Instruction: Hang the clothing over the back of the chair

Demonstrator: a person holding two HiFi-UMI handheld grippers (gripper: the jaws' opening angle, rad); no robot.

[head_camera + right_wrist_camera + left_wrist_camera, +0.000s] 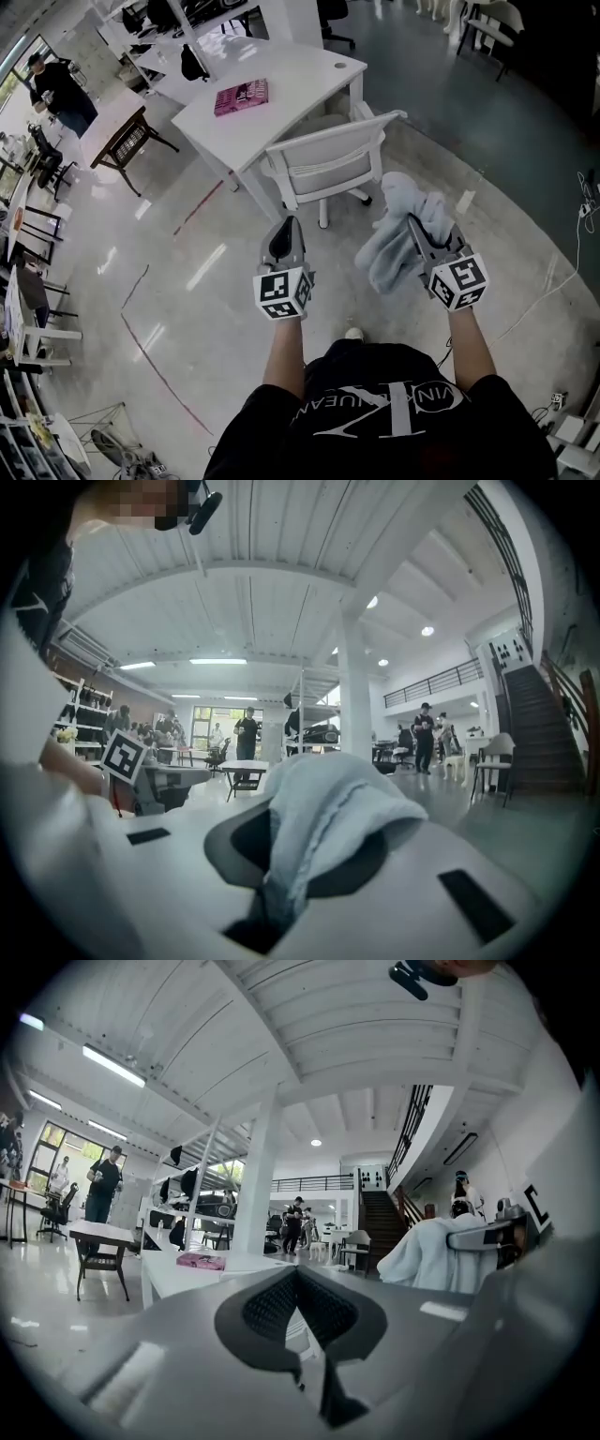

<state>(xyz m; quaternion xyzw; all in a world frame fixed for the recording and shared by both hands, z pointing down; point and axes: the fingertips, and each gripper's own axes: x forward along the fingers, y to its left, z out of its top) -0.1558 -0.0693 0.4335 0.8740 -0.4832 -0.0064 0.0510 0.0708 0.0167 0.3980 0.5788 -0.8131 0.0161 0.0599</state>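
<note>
A pale blue-grey piece of clothing (398,236) hangs bunched from my right gripper (415,228), which is shut on it; in the right gripper view the cloth (328,799) drapes over the jaws and hides their tips. My left gripper (285,230) is held level beside it, shut with nothing between its pads (272,1302). The white chair (325,157) stands just ahead of both grippers with its back towards me, pushed up to a white table (291,66). From the left gripper view the clothing (427,1252) shows at the right.
A pink book (241,97) lies on the white table. A dark wooden side table (127,136) and a standing person (58,84) are at the far left. More chairs (37,328) line the left edge. A cable (553,281) runs over the floor at right.
</note>
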